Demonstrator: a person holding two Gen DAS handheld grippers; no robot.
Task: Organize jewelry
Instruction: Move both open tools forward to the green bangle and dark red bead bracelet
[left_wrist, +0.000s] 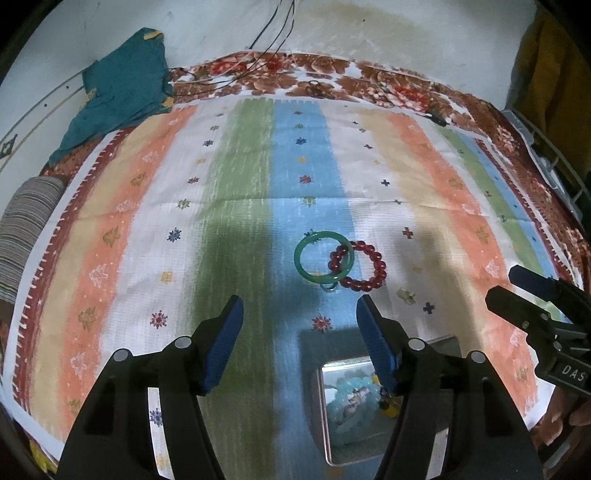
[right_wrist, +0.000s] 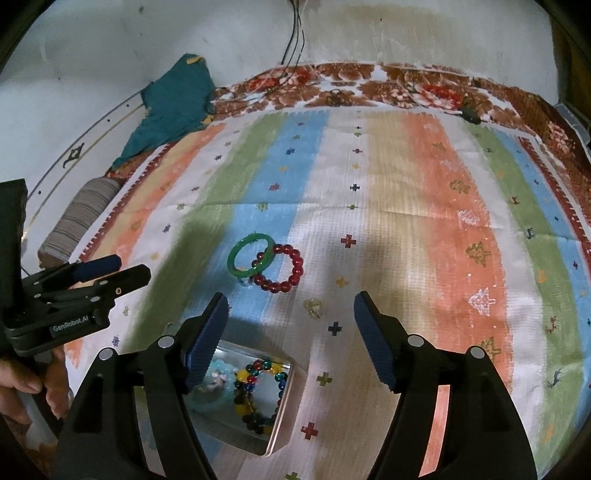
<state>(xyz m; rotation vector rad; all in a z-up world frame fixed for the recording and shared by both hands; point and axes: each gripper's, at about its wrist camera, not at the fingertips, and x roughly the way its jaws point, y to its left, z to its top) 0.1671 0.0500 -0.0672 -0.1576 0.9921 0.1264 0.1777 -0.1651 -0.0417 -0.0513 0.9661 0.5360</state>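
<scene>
Both grippers hover over a striped, patterned cloth (left_wrist: 424, 155) with nothing between their blue pads. The left gripper (left_wrist: 299, 314) has its jaws spread apart and empty; the right gripper (right_wrist: 290, 314) is likewise released and empty.

At the centre of the left wrist view, a green bangle (left_wrist: 324, 261) lies flat on the blue stripe, overlapping a red bead bracelet (left_wrist: 364, 266) just to its right. A small green ring (left_wrist: 328, 287) sits touching the bangle's near edge, and a small pale trinket (left_wrist: 406, 295) lies near the beads, toward the lower right.

Low in the right wrist view, a shiny metal tin (right_wrist: 286, 413) already holds a multicoloured bead bracelet (right_wrist: 258, 397) and a pale blue piece (right_wrist: 218, 384).
</scene>
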